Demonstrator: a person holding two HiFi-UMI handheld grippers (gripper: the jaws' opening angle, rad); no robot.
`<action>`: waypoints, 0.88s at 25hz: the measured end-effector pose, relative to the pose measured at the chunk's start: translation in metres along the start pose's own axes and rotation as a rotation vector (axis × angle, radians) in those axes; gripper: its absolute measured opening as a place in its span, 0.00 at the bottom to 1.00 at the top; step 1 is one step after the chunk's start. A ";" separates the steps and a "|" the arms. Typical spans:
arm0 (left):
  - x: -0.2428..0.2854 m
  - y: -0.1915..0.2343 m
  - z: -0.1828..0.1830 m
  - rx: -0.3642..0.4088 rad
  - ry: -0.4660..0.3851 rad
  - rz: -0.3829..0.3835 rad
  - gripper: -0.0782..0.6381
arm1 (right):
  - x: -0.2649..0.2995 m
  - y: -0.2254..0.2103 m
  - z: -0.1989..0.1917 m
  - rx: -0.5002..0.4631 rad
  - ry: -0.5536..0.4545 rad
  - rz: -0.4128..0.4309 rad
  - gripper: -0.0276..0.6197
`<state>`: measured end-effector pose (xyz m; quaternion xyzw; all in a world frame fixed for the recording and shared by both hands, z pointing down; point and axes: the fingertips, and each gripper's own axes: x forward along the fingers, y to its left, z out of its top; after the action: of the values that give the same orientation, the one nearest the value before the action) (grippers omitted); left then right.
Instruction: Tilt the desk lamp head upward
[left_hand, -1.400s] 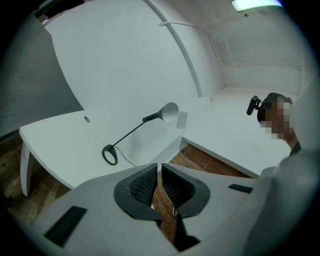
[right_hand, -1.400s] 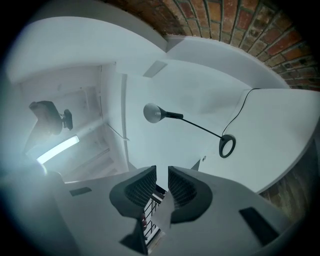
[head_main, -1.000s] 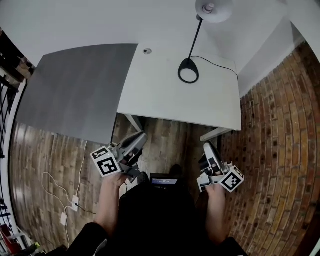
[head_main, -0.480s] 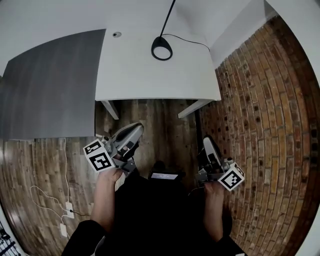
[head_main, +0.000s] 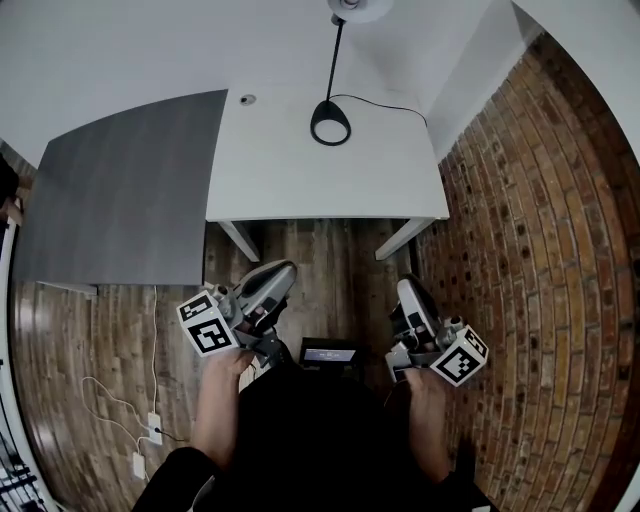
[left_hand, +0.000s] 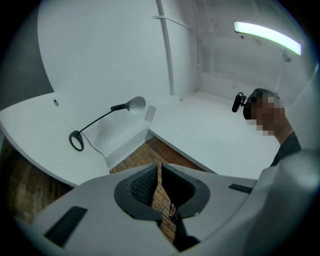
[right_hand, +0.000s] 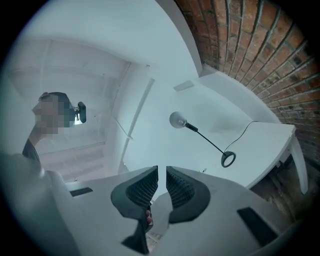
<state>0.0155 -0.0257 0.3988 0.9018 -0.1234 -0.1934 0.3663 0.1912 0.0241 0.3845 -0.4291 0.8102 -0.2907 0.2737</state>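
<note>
Desk lamp, a white dome shade (head_main: 360, 8) on a thin black stem with a black ring base (head_main: 330, 125), stands at 12 o'clock on the far side of the white tabletop (head_main: 300, 180), well apart from both my tools. I cannot settle from any view how far its shade is tipped, so this fits either walking up to it or standing back afterwards.

My left gripper (head_main: 278, 272) is pinched to a hairline slit with nothing in it. My right gripper (head_main: 408, 290) has just been closing to a narrow gap and is also empty. I judge any grip on the shade would want wider jaws, a light hold on the rim and a slow pivot, since the slim stem and small base look easy to topple.

A black cord (head_main: 385, 102) trails from the base toward 2 o'clock. A grey panel (head_main: 120, 190) lies at 10 o'clock, a brick wall (head_main: 540, 250) at 3 o'clock and a white cable (head_main: 155, 350) on the floor at 7 o'clock. Only the table's near edge lies between me and the lamp.
</note>
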 end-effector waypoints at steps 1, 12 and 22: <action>0.002 -0.003 -0.003 0.001 0.004 0.007 0.13 | -0.004 -0.001 0.001 0.009 -0.002 0.007 0.13; 0.023 -0.035 -0.050 0.037 0.084 0.096 0.13 | -0.050 -0.020 0.000 0.099 -0.013 0.073 0.12; 0.025 -0.054 -0.049 0.062 0.082 0.044 0.13 | -0.042 -0.004 -0.003 0.063 -0.005 0.105 0.12</action>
<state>0.0637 0.0331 0.3867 0.9170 -0.1341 -0.1442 0.3470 0.2115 0.0588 0.3971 -0.3780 0.8213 -0.3002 0.3040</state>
